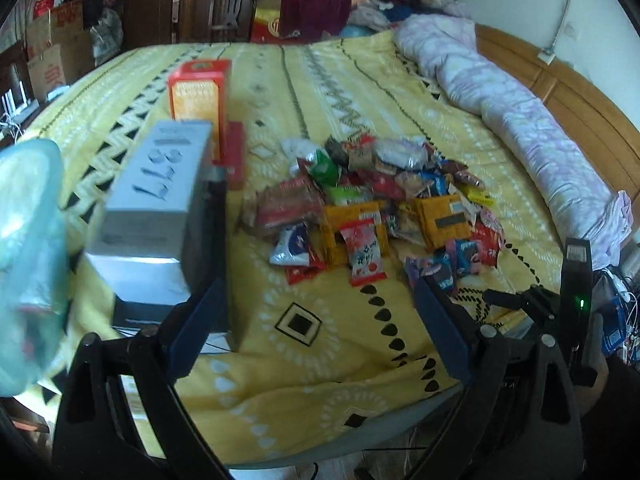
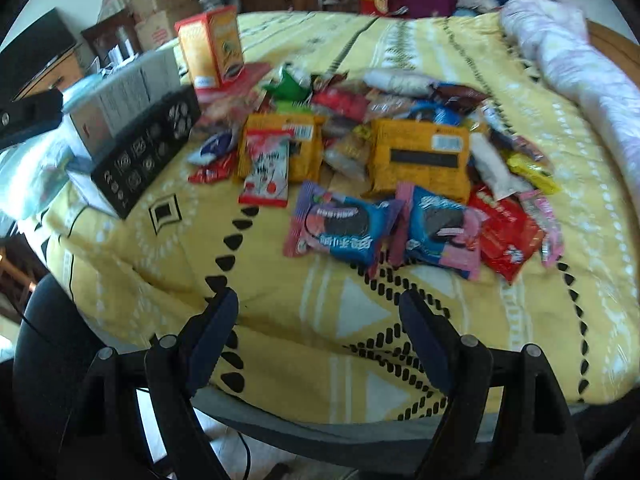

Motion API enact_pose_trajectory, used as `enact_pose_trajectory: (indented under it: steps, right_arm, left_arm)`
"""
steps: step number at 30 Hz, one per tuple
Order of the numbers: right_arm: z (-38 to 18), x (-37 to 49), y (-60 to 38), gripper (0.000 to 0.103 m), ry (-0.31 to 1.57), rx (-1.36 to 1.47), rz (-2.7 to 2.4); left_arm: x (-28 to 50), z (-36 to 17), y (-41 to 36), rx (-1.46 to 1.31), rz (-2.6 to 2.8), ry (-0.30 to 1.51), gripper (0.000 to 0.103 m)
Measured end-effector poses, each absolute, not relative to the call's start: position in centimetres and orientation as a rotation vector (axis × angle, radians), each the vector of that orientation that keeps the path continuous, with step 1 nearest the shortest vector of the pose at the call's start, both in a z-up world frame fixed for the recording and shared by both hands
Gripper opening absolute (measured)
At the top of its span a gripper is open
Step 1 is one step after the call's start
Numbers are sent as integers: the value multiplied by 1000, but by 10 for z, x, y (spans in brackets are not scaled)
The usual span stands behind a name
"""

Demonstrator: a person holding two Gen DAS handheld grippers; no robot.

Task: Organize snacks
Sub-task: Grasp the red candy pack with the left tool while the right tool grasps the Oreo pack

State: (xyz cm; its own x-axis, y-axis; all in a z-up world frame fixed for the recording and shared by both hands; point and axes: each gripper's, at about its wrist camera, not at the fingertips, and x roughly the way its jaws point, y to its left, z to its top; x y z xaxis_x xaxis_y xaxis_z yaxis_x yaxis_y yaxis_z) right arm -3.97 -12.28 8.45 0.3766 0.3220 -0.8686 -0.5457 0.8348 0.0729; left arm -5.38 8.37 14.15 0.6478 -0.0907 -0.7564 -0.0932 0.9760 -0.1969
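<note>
I see the snack pile heaped on the yellow patterned bedspread, toward the middle of the bed. Nearest my right hand-held gripper lie two blue-and-pink cookie packets side by side, touching at their edges, with a red packet just beside them on the right. Behind those sit two orange packs, and a red-and-white candy packet lies partly over the left one. From the left wrist view the same pile sits ahead and right of centre, the red-and-white packet at its near edge.

My right hand-held gripper hangs over bare bedspread short of the cookie packets, fingers spread apart and holding nothing. My left hand-held gripper is likewise spread wide and empty, over the bedspread near the bed's edge.

Left of the pile stands a grey box with handwritten digits on top, stacked on a black box printed with white icons. Behind them an orange carton stands upright on a flat red box. A rolled lilac quilt runs along the far right side of the bed, against a wooden headboard. Cardboard boxes are stacked beyond the bed at left.
</note>
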Motion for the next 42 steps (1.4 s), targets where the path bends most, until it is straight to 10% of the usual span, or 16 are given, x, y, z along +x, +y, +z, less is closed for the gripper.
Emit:
enact_pose_trajectory:
  steps: [7, 9, 13, 20, 31, 33, 42]
  right_arm:
    - [63, 0, -119, 84, 1092, -67, 479]
    - [49, 6, -111, 62, 1112, -116, 458]
    - [50, -2, -113, 54, 1086, -122, 468]
    - [71, -26, -148, 53, 1040, -24, 516]
    - [65, -20, -163, 53, 1045, 21, 547]
    - [64, -20, -161, 53, 1043, 22, 555]
    - [77, -26, -155, 53, 999, 30, 573]
  left_arm:
    - [-43, 113, 75, -270, 42, 916, 95]
    - [-36, 108, 71, -267, 39, 925, 95]
    - [-19, 100, 55, -243, -32, 932, 82]
    - [18, 64, 32, -262, -73, 1000, 61]
    - [47, 29, 6, -170, 100, 1039, 60]
    - [44, 30, 6, -146, 124, 1032, 37]
    - [21, 61, 27, -211, 52, 952, 30]
